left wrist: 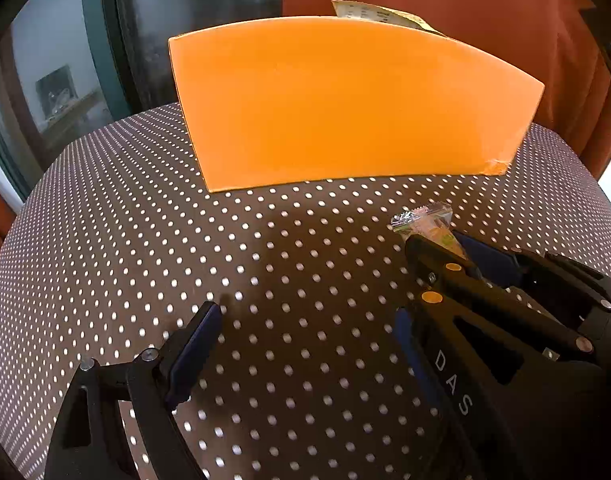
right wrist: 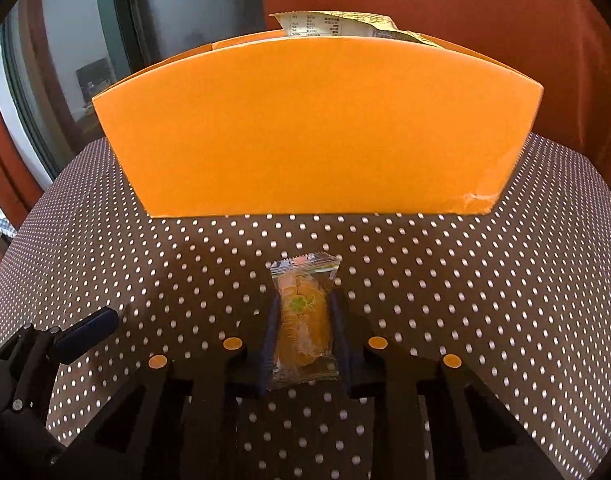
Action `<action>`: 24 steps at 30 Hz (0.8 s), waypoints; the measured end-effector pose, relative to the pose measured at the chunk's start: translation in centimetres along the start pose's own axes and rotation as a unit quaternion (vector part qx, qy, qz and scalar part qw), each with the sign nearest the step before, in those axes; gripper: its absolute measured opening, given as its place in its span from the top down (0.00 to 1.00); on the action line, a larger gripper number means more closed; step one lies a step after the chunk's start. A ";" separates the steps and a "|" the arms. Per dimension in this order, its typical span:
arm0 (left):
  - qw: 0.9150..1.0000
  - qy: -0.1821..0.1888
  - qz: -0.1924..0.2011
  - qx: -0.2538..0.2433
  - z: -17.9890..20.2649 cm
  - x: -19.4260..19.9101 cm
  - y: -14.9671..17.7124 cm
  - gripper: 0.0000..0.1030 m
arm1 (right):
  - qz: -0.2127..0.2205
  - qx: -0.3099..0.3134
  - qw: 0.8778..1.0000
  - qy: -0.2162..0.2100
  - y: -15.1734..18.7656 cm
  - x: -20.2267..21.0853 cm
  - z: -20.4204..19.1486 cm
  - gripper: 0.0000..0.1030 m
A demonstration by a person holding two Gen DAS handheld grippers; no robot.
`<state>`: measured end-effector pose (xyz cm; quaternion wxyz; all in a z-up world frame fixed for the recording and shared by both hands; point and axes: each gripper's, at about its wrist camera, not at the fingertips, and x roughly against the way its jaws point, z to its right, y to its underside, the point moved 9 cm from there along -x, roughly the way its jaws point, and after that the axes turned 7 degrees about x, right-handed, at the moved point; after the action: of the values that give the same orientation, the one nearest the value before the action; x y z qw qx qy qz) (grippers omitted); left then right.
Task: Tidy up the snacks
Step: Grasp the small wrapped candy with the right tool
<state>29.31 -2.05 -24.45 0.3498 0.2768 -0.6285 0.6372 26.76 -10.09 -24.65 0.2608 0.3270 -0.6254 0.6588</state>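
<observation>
Snack handling is looking easy: the small clear-wrapped orange pastry packet [right wrist: 303,320] is seeming light, soft and crushable, with slippery crinkly film, best pinched gently across its middle. The right gripper [right wrist: 304,334] is pinching it there now, just before the tall orange cardboard box [right wrist: 313,128]. The left gripper [left wrist: 305,322] is standing spread and empty, also before that box.

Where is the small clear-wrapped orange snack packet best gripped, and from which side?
Grip the small clear-wrapped orange snack packet across its narrow middle, coming from its near end, as the right gripper does: its long flat sides suit the pads, and its crimped ends stay free.
</observation>
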 end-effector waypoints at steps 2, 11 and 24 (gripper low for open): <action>1.000 0.001 0.005 -0.001 0.3 0.6 0.5 0.14 | -0.001 -0.003 1.000 0.004 0.5 0.6 0.2 0.73; 1.000 0.009 0.022 -0.008 1.8 3.4 2.0 0.14 | 0.002 -0.014 1.000 0.007 2.3 3.4 1.2 0.73; 0.998 0.014 0.061 -0.010 3.1 8.3 1.7 0.14 | 0.033 -0.013 0.999 0.019 3.0 9.7 2.6 0.73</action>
<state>22.64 -4.23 -18.72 0.3215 0.2252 -0.6456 0.6551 18.48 -13.55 -19.25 0.2547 0.2904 -0.6396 0.6647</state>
